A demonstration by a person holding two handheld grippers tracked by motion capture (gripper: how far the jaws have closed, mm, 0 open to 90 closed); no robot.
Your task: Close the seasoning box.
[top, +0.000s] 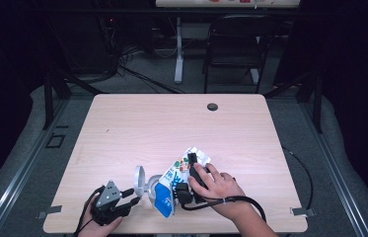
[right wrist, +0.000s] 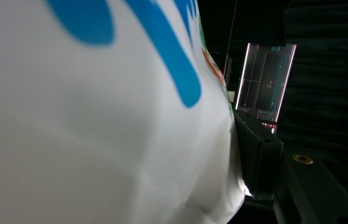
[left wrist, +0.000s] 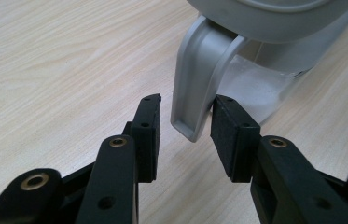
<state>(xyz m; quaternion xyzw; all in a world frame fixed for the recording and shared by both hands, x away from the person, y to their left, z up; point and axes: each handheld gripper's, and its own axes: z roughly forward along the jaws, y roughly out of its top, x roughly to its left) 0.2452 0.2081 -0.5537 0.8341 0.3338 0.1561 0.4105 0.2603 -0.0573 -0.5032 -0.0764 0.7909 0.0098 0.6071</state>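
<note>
A: Table (top: 137, 123), pale wood, bare across its far half; all the work sits at the near edge

B: Next down in size?

A: Carton (top: 174, 182), white with blue print and coloured dots, tilted, its lower end over a clear jug (top: 153, 190). Right gripper (top: 191, 170) clamps it: in the right gripper view one black pad (right wrist: 255, 154) presses flat against the carton's (right wrist: 92, 130) white side, the other jaw hidden behind it

B: And the jug?

A: Stands on the table just left of the carton, grey lid (top: 139, 178) flipped up on edge. Grey handle (left wrist: 199, 88) hangs down between the left gripper's (left wrist: 185, 126) pads

B: Gripped?

A: No. Jaws stand moderately apart, with a gap on the left side and the right pad (left wrist: 230, 135) close beside the handle (contact there I cannot tell). Left gripper (top: 134, 197) lies low by the table's near edge, pointing right at the jug
</note>
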